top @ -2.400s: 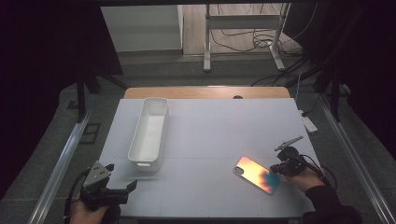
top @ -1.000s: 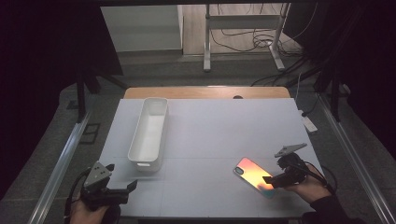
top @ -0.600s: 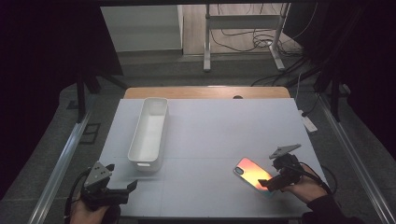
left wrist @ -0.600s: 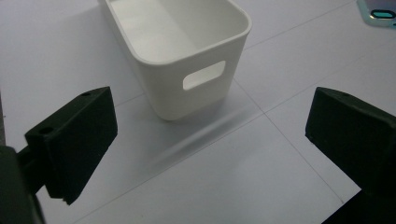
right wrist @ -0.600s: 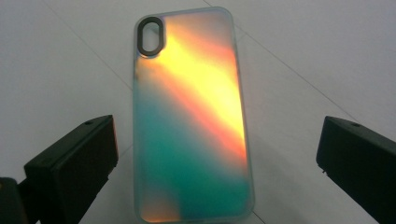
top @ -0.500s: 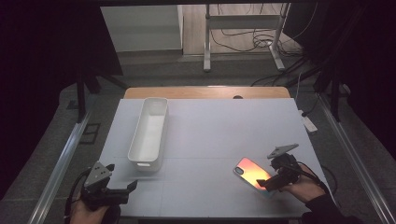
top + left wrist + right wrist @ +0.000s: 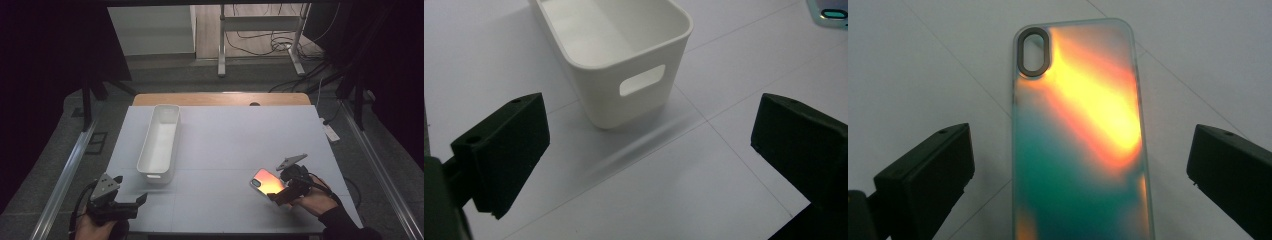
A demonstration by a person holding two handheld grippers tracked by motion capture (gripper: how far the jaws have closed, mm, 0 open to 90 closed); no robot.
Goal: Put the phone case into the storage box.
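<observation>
Backing off toward the near edge, the right gripper (image 7: 281,196) has just spread its jaws wide; the phone case (image 7: 267,182) lies flat on the table (image 7: 225,140), untouched between them.

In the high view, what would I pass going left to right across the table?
Left gripper → white bin → phone case → right gripper, its open jaws around the case's near end.
</observation>
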